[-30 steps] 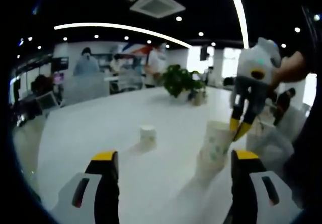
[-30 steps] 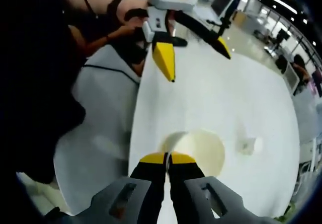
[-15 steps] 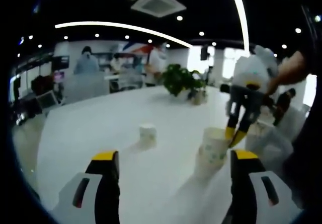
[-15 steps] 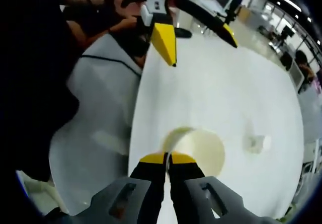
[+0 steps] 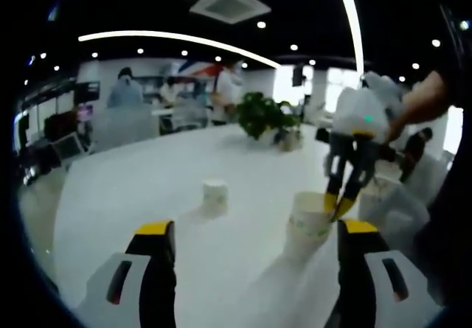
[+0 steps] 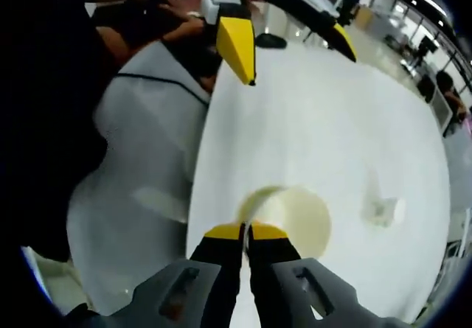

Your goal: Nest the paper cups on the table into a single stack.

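A white paper cup [image 5: 308,225] with a faint print stands upright low over the white table [image 5: 133,188], between my left gripper's open jaws [image 5: 256,232]. The right gripper [image 5: 335,206] comes down from above and pinches the cup's near rim. From above, the same cup [image 6: 291,221] shows its open mouth, and my right gripper [image 6: 245,231] is shut on its rim. A second, smaller cup [image 5: 214,197] stands further out on the table and is also seen as the small cup [image 6: 383,210]. The left gripper [image 6: 291,48] hangs open beyond.
A potted plant [image 5: 269,118] stands at the table's far end, with people and desks behind it. A white chair [image 6: 140,188] sits against the table's edge by the person's dark sleeve. Bare tabletop stretches to the left of the cups.
The right gripper has brought the held cup down and slightly left, closer to the tabletop. My left gripper has stayed open and still.
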`<control>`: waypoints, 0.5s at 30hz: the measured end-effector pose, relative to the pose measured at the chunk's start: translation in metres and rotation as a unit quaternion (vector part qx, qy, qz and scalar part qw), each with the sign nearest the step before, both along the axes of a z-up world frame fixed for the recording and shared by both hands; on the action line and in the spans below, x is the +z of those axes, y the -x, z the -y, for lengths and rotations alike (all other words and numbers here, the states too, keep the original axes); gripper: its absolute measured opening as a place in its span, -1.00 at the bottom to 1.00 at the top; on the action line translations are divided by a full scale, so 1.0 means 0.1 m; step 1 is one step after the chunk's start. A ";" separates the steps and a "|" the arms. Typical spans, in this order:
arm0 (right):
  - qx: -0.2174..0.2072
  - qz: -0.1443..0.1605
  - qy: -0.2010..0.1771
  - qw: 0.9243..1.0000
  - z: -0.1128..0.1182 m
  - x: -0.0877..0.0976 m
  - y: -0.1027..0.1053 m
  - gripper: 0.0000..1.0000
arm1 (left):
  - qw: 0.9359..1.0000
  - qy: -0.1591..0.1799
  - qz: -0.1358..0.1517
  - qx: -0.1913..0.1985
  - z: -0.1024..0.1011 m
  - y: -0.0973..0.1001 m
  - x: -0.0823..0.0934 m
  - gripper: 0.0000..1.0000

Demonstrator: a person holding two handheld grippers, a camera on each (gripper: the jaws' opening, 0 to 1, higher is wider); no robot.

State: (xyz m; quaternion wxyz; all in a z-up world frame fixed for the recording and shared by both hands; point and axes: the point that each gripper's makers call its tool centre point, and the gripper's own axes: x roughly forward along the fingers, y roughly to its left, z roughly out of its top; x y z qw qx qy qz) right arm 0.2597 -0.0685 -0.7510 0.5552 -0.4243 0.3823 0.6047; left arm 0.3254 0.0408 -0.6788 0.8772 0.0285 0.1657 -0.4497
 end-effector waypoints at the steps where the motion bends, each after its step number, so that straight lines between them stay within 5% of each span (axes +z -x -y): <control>1: 0.001 -0.001 0.000 1.000 0.00 0.00 0.00 -1.00 | 1.000 0.001 -0.001 0.000 0.00 0.00 0.00 0.78; 15: 0.002 -0.009 -0.003 1.000 0.00 -0.03 0.03 -0.82 | 1.000 0.002 -0.002 0.003 -0.01 0.00 -0.01 0.77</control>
